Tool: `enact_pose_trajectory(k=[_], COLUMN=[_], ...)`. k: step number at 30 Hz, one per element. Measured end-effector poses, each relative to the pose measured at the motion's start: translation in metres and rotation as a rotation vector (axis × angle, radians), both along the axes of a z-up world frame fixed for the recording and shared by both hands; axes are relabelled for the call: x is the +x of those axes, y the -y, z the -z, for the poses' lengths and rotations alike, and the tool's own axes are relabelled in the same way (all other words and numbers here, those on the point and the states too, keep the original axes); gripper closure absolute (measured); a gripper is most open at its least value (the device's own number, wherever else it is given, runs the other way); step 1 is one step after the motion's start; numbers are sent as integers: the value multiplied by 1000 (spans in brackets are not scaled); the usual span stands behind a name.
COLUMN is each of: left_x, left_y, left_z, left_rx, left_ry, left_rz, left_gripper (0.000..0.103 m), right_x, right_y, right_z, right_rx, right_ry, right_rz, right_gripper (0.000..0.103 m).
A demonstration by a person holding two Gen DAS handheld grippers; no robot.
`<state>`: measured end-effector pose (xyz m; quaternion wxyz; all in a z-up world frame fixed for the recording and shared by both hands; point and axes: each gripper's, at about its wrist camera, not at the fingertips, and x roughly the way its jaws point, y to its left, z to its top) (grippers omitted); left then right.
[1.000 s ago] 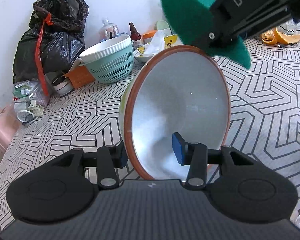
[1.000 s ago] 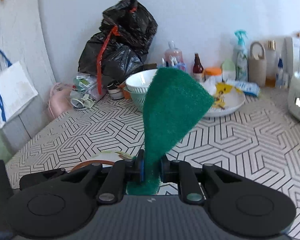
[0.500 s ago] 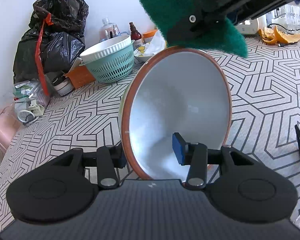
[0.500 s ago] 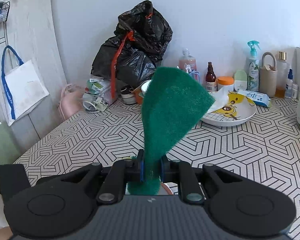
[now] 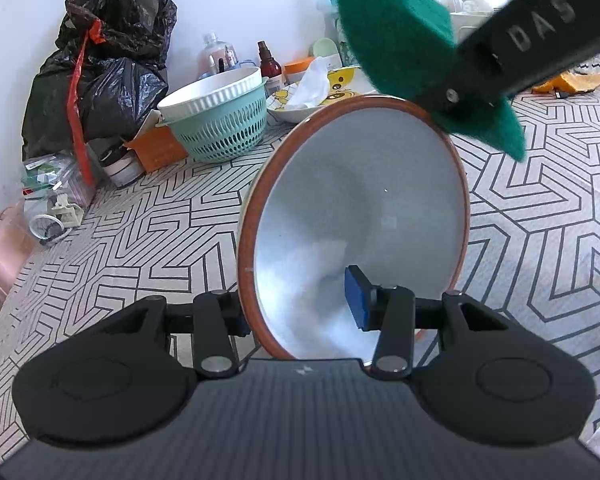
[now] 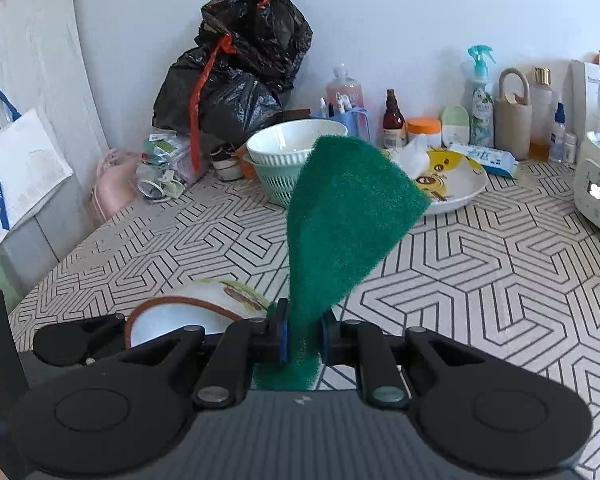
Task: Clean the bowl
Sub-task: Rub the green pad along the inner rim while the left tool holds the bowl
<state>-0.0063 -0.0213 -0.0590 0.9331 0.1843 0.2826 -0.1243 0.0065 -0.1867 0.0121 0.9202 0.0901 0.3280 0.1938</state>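
fingers of the left gripper (image 5: 300,312) pinch the rim of the tilted bowl (image 5: 360,216) above the patterned counter (image 5: 140,232). right gripper (image 6: 304,336) clamps a green scouring pad (image 6: 348,216) just above the bowl's far rim. bowl's inside looks clean and dry, so scrubbing seems not yet begun.

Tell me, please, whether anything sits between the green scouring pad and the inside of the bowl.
Nothing visible does. The left gripper holds the bowl tilted up by its rim, its cavity open and bare. The right gripper holds the green scouring pad just above the bowl's upper rim, with only air between them.
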Motion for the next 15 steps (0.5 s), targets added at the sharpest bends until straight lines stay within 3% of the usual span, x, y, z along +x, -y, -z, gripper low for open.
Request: enact_pose_trajectory(k=[15], left_x=[2], left_y=[5], left_z=[1], left_rx=[12], left_ry=[14], left_rz=[-18], left_gripper=[59], right_x=[-3], right_y=[8], right_z=[19], right_rx=[17], right_ry=[-86], right_rz=[-6], right_gripper=[87])
